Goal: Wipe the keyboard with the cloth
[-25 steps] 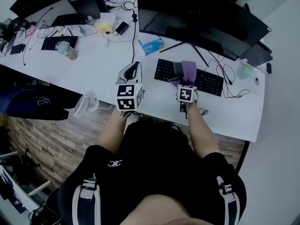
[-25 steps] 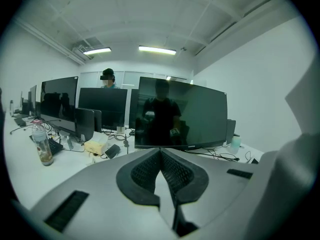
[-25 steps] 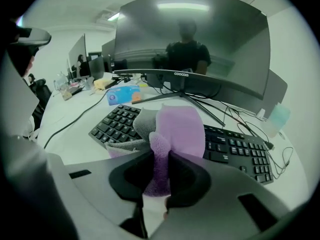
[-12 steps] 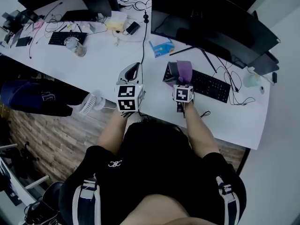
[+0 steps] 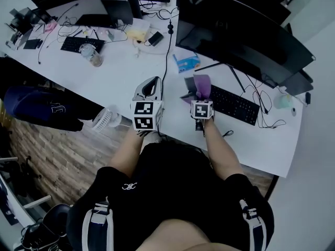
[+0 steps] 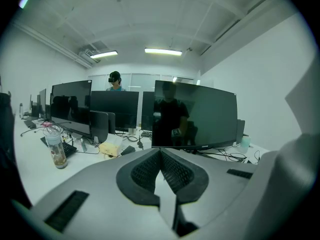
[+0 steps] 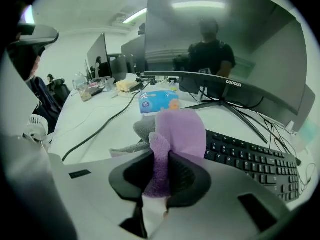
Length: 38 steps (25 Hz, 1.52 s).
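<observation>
Right now the right gripper (image 7: 159,171) is squeezed tight on the purple cloth (image 7: 182,131), which sits over the left end of the keyboard (image 7: 255,161). I cannot tell if it touches the keys. The left gripper (image 6: 161,166) is pinched closed on nothing, off to the left of the keyboard. So nothing holds the keyboard down, and a hard push could slide it far, toward the monitor stand (image 7: 235,111). Only a thin fold sits between the jaws, so the cloth might pull out. Its loose end could also snag a key.
</observation>
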Each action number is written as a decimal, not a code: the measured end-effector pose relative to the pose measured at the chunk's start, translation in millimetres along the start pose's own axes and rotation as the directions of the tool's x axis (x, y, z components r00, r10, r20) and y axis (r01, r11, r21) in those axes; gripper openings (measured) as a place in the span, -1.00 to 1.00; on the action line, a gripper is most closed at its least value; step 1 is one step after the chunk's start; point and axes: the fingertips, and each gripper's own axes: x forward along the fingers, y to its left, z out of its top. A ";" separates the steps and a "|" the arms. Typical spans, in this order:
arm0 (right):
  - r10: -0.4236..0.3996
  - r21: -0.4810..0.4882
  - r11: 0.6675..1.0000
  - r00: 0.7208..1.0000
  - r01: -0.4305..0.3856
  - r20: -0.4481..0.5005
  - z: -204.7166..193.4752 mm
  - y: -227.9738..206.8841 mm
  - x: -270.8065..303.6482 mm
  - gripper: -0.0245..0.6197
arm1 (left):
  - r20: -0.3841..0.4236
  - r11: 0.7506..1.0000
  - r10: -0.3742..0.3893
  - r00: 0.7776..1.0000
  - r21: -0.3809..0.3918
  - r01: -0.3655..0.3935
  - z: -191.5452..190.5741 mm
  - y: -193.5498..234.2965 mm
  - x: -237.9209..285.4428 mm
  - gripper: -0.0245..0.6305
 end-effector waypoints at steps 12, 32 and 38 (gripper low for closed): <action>0.117 0.035 0.991 0.968 -0.128 0.222 67.8 17.1 -26.2 -0.64 | 0.029 0.999 0.035 0.999 -0.011 -0.035 9.8 10.4 -10.2 -0.89; -0.037 0.053 0.999 0.677 -0.003 0.735 164.3 -44.9 -243.9 -0.64 | 0.111 0.998 -0.054 0.992 0.031 0.051 48.9 -58.8 -11.5 -0.89; -0.032 0.052 0.999 0.681 -0.009 0.731 155.4 -45.4 -245.4 -0.64 | 0.109 0.997 -0.062 0.992 0.042 0.058 47.9 -67.1 -13.9 -0.89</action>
